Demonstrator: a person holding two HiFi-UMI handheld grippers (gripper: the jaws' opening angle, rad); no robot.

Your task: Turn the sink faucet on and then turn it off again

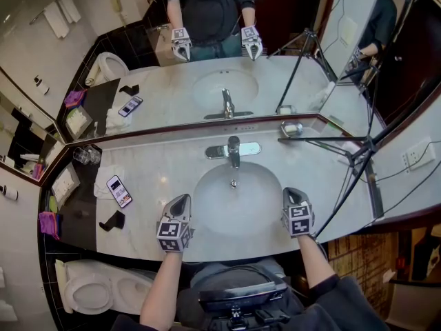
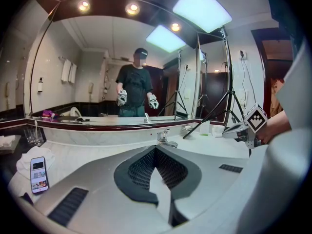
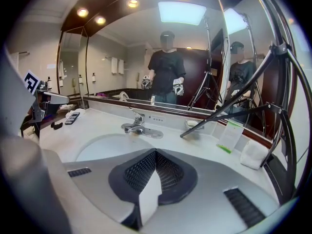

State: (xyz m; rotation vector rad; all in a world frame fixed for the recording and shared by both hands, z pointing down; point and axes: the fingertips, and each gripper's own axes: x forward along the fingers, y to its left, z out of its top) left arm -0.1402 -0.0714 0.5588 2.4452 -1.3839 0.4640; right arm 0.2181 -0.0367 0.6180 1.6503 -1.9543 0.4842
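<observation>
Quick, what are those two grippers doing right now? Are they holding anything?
Left gripper: closed, holding nothing.
Right gripper: closed, holding nothing.

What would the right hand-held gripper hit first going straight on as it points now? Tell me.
Probably the countertop just right of the sink basin; the right hand-held gripper, shut, aims downward there. The faucet sits left of that line. Depth is unclear.

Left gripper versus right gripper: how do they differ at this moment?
The left gripper is at the sink's front-left rim, the right gripper at its front-right. The left gripper is nearer the phone; the right gripper is nearer the tripod. Both are shut, empty and short of the faucet.
</observation>
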